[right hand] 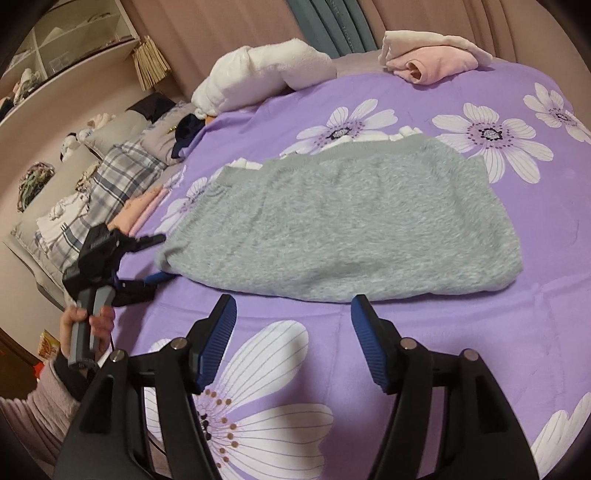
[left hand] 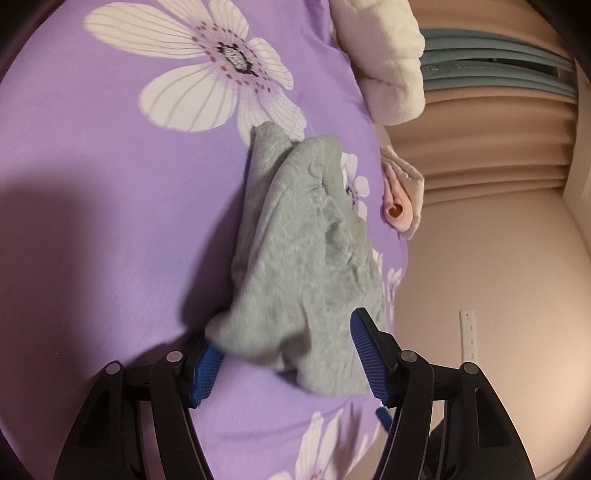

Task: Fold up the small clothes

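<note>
Nearby, pink folded clothes (right hand: 430, 61) flank grey garment (right hand: 343, 225).

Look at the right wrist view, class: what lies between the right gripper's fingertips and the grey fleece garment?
Only a bare strip of purple floral bedsheet separates the right gripper from the grey fleece garment; nothing else lies there. The right wrist view shows this.

A big bed (right hand: 424, 332) is filling most of the room, and a purple cover (left hand: 110, 240) with white flowers is lying over it. A padded pink headboard (left hand: 480, 147) is standing behind the bed. Teal curtains (right hand: 332, 26) are hanging above it (only a strip is showing). Checked pillows (right hand: 110, 177) are sitting along one side. A pale shelf (right hand: 74, 40) is leaning on the pink wall (right hand: 44, 147). Soft light is falling on everything.
</note>
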The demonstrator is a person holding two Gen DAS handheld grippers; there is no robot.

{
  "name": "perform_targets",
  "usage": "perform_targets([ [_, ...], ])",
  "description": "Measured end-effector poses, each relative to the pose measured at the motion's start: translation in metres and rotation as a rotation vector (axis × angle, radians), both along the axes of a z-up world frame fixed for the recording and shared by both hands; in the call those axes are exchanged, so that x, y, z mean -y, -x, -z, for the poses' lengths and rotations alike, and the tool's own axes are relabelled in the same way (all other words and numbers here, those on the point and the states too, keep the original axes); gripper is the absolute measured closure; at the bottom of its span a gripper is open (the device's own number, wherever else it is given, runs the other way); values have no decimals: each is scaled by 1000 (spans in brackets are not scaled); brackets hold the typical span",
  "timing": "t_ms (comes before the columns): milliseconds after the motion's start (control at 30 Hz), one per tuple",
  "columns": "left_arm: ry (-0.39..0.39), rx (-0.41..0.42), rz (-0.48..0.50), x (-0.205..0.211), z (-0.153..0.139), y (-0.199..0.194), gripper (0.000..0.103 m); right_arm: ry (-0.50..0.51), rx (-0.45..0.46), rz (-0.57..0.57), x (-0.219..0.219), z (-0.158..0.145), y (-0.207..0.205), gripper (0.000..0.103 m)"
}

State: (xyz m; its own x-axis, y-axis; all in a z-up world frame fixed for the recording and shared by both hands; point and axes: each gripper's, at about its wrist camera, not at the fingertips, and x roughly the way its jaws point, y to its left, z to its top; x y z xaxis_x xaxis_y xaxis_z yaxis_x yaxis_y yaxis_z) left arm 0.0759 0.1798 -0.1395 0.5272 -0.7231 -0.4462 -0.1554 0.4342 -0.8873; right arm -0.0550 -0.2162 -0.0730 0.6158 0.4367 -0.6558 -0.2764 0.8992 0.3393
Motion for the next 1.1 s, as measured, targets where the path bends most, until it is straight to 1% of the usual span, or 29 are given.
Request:
perform_targets([
  [200, 0, -7, -15, 6, 1, -31, 38, -1, -6, -11, -6, 3, -7, 39],
  [367, -16, -15, 4, 12, 0, -44, 38, -1, -25, -18, -14, 8, -17, 39],
  [500, -75, -9, 19, 16, -3, -41, 38, -6, -31, -28, -23, 9, -27, 38],
  [567, -104, -12, 14, 16, -3, -38, 44, 9, -32, -24, -30, 8, -35, 38],
  [633, -140, -28, 6, 15, -2, -36, 58, 30, -31, -12, -36, 6, -43, 36],
  [667, -154, -33, 3, 15, -1, -35, 61, 42, -30, -11, -40, 5, -48, 36],
  [733, -185, -36, -1, 13, 0, -31, 78, 70, -16, -15, -48, 1, -57, 36],
  [767, -200, -37, -3, 12, 0, -29, 81, 92, -5, -19, -52, -2, -62, 36],
  [833, -209, -26, -7, 11, 1, -25, 83, 150, 20, -13, -62, -7, -74, 36],
  [867, -225, -20, -8, 11, 0, -23, 84, 164, 26, -13, -65, -9, -79, 36],
  [933, -276, -4, -7, 15, -5, -20, 85, 175, 33, -7, -72, -15, -92, 42],
  [967, -295, 2, -6, 17, -7, -20, 85, 177, 29, -1, -75, -17, -100, 51],
  [1000, -316, 10, -3, 19, -10, -19, 85, 178, 25, 2, -76, -18, -105, 63],
  [1033, -330, 17, -1, 21, -13, -19, 85, 176, 22, 11, -78, -20, -113, 68],
  [1067, -342, 25, 2, 22, -15, -18, 85, 175, 26, 20, -79, -22, -118, 76],
  [1100, -353, 31, 6, 23, -16, -17, 85, 177, 34, 27, -81, -23, -121, 80],
])
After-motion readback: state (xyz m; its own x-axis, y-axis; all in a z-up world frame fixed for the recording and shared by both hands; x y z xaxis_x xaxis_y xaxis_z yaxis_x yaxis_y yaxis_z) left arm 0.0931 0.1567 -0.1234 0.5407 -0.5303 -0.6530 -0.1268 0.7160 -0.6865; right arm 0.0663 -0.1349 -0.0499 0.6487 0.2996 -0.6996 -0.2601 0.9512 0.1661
